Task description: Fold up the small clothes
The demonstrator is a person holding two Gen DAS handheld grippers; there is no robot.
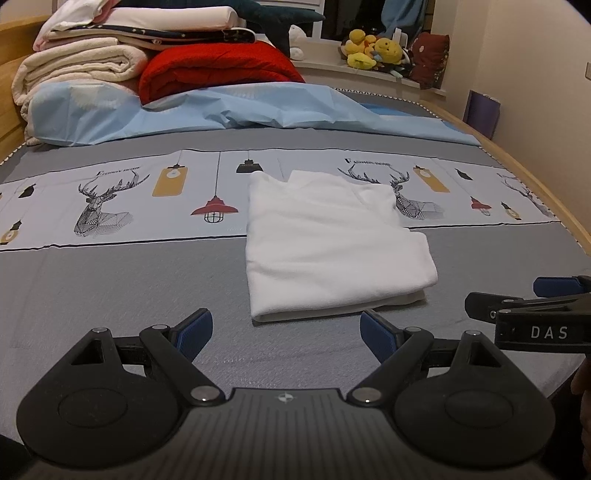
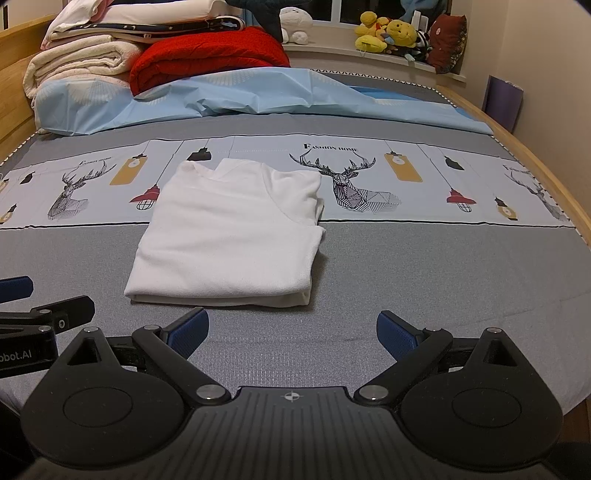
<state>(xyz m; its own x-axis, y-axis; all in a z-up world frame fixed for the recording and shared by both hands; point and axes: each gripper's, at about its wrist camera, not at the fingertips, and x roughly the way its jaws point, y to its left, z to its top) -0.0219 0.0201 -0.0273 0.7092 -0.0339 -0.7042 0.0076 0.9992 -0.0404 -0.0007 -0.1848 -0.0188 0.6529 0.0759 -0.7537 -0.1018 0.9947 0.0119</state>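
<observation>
Ahead of the left gripper (image 1: 286, 334), in the left wrist view, one white garment (image 1: 332, 243) lies flat on the bed (image 1: 110, 295). It is already folded into a rough rectangle. Its long axis runs away from the camera, from the grey band of the sheet up onto the printed band of deer and lamps. The near folded edge sits just beyond the jaws and slightly right of their centre line. The jaws are spread wide and hold nothing; both blue pads (image 1: 197, 328) hover above bare sheet. The right gripper (image 1: 532, 299) enters at the right edge, beside the garment's near right corner and not touching it.

From the right wrist view, the same garment (image 2: 229, 236) lies ahead and to the left of the right gripper (image 2: 291, 334). Its near edge is close to the left pad (image 2: 190, 330), while its right edge falls about on the centre line. These jaws too are spread wide and empty. Part of the left gripper (image 2: 44, 314) shows at the left edge, level with the garment's near left corner.

Judging by both views, the two grippers are about equally near, one toward each near corner, so a further fold away from the camera would use both.

Counted: one garment, two grippers. At the head of the bed sit one pile of folded blankets (image 2: 81, 55), one red quilt (image 2: 207, 55) and one blue sheet (image 2: 258, 92). A cluster of yellow soft toys (image 2: 391, 31) sits on the sill; their number is unclear.
</observation>
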